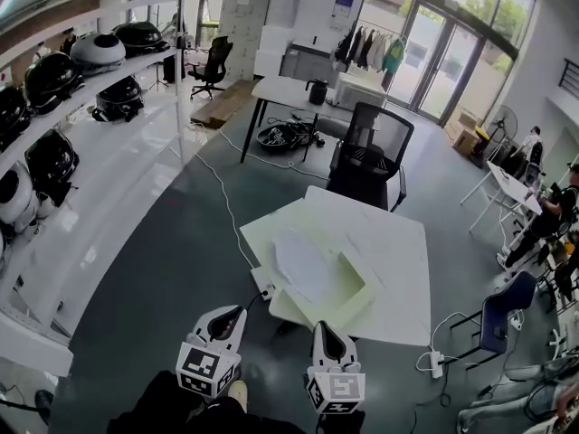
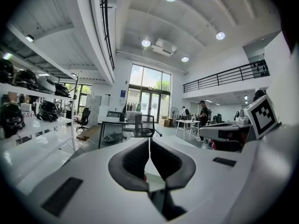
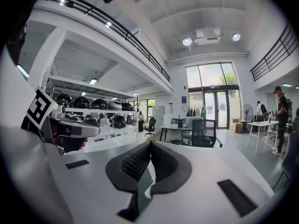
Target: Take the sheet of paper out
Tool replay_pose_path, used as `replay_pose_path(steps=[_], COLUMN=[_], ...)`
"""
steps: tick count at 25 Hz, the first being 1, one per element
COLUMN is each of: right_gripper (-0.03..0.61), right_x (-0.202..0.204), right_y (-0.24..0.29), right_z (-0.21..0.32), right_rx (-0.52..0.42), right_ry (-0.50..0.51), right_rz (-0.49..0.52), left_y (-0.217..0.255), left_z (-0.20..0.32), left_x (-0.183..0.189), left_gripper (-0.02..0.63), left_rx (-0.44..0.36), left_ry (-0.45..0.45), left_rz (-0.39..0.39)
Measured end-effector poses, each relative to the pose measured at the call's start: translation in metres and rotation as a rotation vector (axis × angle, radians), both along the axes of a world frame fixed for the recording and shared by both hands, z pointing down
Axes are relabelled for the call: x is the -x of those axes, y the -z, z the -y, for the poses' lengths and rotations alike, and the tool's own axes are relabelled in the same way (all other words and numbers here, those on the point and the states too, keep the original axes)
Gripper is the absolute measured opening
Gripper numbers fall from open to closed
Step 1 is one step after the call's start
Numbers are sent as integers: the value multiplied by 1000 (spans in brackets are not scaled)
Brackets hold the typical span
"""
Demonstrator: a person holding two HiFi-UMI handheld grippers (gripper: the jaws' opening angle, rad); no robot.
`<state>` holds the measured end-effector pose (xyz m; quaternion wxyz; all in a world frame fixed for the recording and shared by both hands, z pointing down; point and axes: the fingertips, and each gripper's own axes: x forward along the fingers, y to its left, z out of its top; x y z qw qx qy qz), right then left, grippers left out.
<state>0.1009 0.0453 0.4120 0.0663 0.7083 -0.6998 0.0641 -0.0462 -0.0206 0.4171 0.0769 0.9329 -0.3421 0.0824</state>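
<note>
On a white table (image 1: 403, 269) ahead of me lies a pale yellow-green folder (image 1: 348, 287), opened out flat, with a white sheet of paper (image 1: 301, 262) resting on it. Both grippers hang low at the bottom of the head view, short of the table's near edge and apart from the folder. My left gripper (image 1: 237, 312) is shut with nothing between its jaws; in the left gripper view its dark pads (image 2: 135, 160) meet at the tip. My right gripper (image 1: 323, 329) is likewise shut and empty, its ribbed pads (image 3: 135, 162) closed together.
A black office chair (image 1: 371, 152) stands behind the table. A long shelf rack with black helmets (image 1: 54, 156) runs along the left. A power strip (image 1: 263, 284) and cable lie on the floor by the table's left corner. A blue chair (image 1: 505, 313) and people sit at the right.
</note>
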Motion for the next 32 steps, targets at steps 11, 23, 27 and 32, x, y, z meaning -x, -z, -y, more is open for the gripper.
replay_pose_path(steps=[11,23,27,32], right_gripper=[17,17,17,17], right_x=[22,24,7,-21], right_y=[-6,-15,-25,-46], right_z=[60,110,139,198], right_rx=[8,33,41,65], right_ry=[-32,9,34,78], right_rz=[-5,-25,-11,14], left_y=[-2,-14,-21,-38], left_z=[67,109,134,181], left_x=[17,21,9,-13], left_gripper=[28,28,28,28], left_rx=[-6,18,24,46], left_ry=[-30,8,38,79], left_rz=[-7,-14,1,28])
